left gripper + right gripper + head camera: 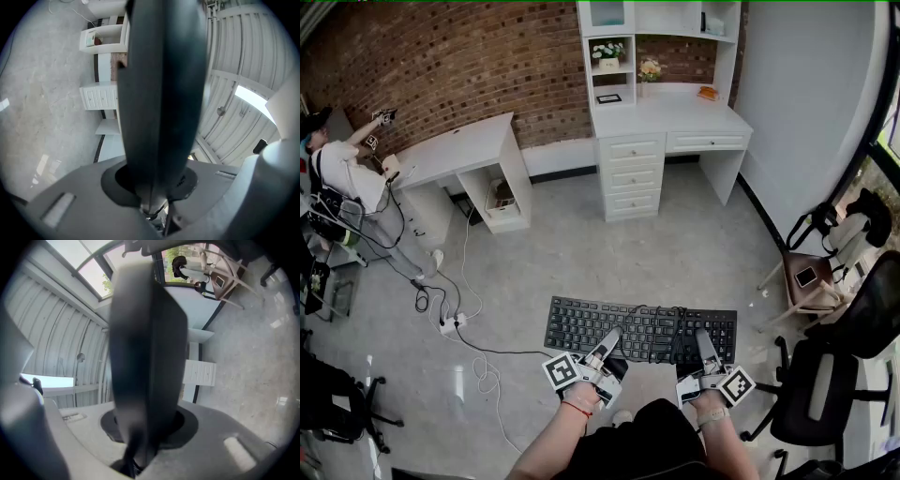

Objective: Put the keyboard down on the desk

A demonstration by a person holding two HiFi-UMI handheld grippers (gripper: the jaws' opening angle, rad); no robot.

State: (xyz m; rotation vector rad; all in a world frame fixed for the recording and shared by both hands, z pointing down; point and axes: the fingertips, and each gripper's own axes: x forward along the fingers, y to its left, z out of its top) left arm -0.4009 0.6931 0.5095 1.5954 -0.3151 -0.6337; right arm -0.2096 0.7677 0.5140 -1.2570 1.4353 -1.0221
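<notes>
Nearest, the left gripper (607,342) and the right gripper (703,342) each clamp the near edge of the black keyboard (642,328), jaws narrow and pressed onto it. The keyboard hangs roughly level above the grey floor (581,253), well apart from the far white desk (670,117). A shelf cubby (608,42) over that desk holds a potted plant (608,53).
</notes>
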